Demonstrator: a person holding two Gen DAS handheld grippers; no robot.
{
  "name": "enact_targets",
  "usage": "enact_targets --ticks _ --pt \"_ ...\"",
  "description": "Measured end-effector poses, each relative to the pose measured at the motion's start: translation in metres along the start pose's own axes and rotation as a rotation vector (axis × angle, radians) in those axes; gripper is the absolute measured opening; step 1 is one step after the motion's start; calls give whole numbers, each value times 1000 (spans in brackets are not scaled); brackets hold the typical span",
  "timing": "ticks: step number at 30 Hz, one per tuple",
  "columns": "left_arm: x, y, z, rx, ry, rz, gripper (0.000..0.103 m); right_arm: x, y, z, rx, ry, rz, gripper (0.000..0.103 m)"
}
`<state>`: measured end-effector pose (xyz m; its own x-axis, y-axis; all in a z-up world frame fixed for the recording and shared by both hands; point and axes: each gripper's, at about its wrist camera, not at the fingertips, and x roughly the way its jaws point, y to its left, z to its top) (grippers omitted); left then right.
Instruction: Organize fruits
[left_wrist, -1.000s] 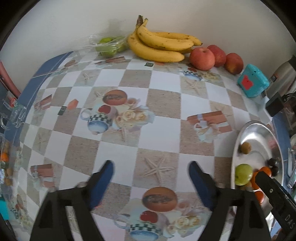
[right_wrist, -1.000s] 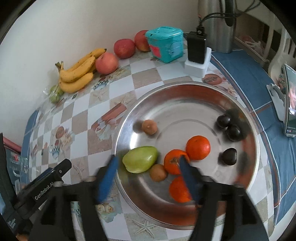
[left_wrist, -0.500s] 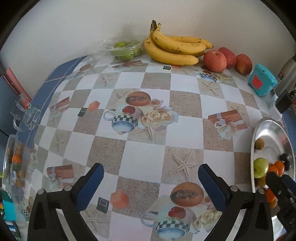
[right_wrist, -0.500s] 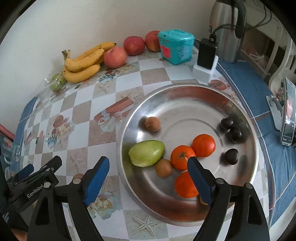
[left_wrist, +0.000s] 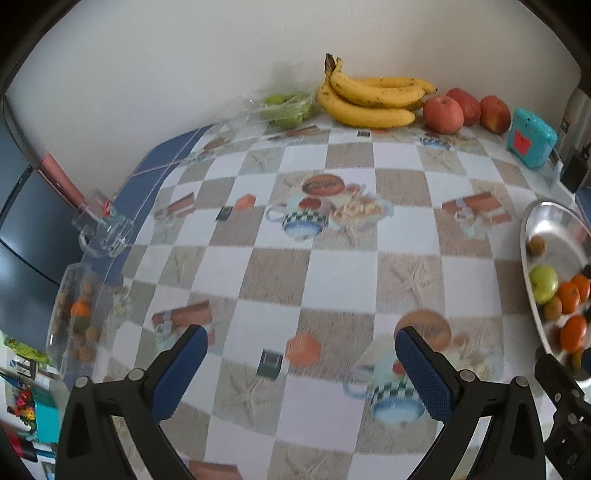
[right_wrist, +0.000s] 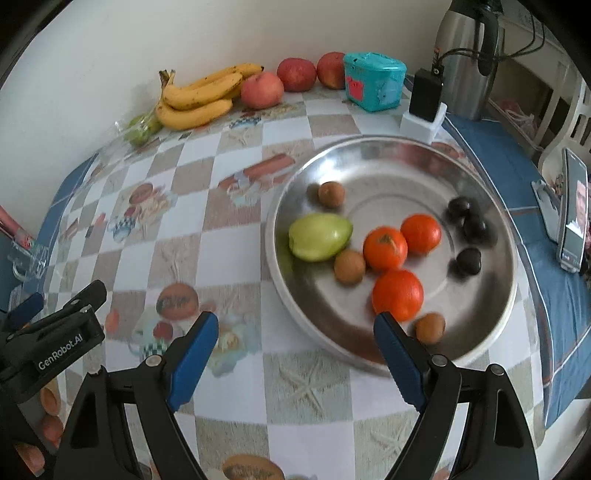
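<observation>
Fruits (right_wrist: 385, 248) in tray (right_wrist: 491, 310), both grippers angled down, jaws apart

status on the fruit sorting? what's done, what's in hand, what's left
Done: the metal tray holds three oranges, a green fruit, small brown fruits and dark ones. In hand: nothing; left gripper and right gripper are open and empty. Left: bananas, apples and bagged green fruit by the wall.

The middle of the surface (left_wrist: 332, 273) lies open for passing. Along the wall stand bananas (left_wrist: 369, 99), apples (left_wrist: 443, 112) and a teal box (right_wrist: 373, 86); a metal plate (right_wrist: 424, 155) of fruit blocks the right side, with a kettle (right_wrist: 465, 59) behind it.
</observation>
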<state>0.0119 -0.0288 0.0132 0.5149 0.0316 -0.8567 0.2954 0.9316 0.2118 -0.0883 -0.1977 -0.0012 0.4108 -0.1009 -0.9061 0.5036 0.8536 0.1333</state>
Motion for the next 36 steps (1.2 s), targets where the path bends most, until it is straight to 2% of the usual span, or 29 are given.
enact_targets --ticks 5,12,16,36 --pt "-12 4 -15 12 -10 2 103 -5 1 -10 -9 -1 5 87" --pt "-19 9 -27 3 18 12 103 -17 -2 -16 1 -32 -1 87" --pt "-24 12 -27 -7 6 2 103 -19 -2 -16 1 -36 -4 87" --pt "-16 14 -26 -9 49 -54 103 -13 3 -15 -27 -17 -43 87"
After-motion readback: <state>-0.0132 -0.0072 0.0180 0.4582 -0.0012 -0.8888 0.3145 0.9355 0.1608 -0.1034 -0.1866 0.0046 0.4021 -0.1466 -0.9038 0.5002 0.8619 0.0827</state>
